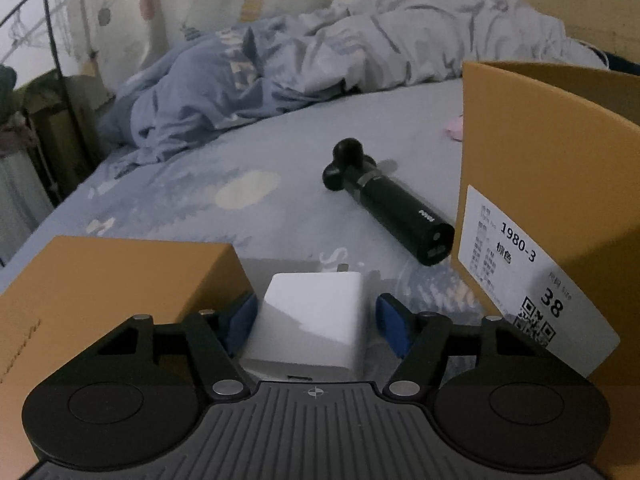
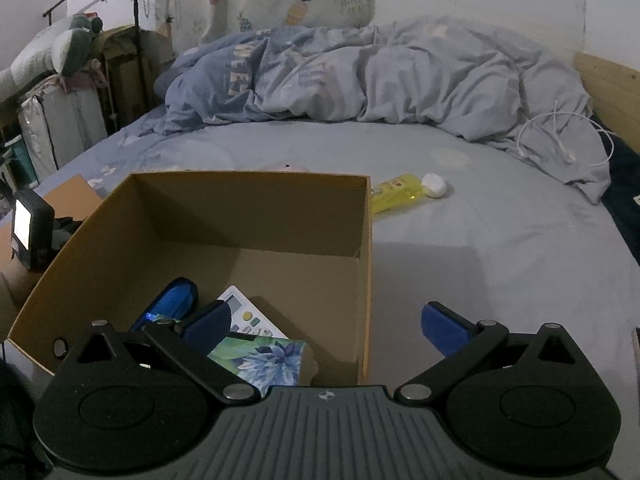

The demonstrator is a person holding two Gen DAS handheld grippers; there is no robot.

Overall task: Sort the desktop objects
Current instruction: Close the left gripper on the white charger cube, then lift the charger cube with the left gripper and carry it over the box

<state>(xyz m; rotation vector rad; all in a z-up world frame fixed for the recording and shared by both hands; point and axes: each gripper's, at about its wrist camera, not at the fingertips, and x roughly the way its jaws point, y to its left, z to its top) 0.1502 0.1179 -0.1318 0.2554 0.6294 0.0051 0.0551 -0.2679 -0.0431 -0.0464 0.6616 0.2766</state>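
Observation:
My left gripper (image 1: 318, 324) is shut on a white charger block (image 1: 312, 320), its blue pads against the block's two sides, low over the bed sheet. A black handheld massager (image 1: 392, 208) lies on the sheet ahead and to the right. An open orange-brown shoebox (image 2: 248, 176) holds a white remote (image 2: 248, 316), a blue item (image 2: 168, 304) and a floral packet (image 2: 260, 360). My right gripper (image 2: 326, 328) is open and holds nothing, straddling the box's right wall. A yellow bottle (image 2: 396, 192) and a white ball (image 2: 434, 185) lie beyond the box.
The shoebox wall with a white label (image 1: 540, 140) stands close on the right of the left gripper, and a flat orange lid (image 1: 100, 280) lies on its left. A rumpled blue duvet (image 2: 360, 76) fills the back of the bed. A white cable (image 2: 560, 136) lies far right.

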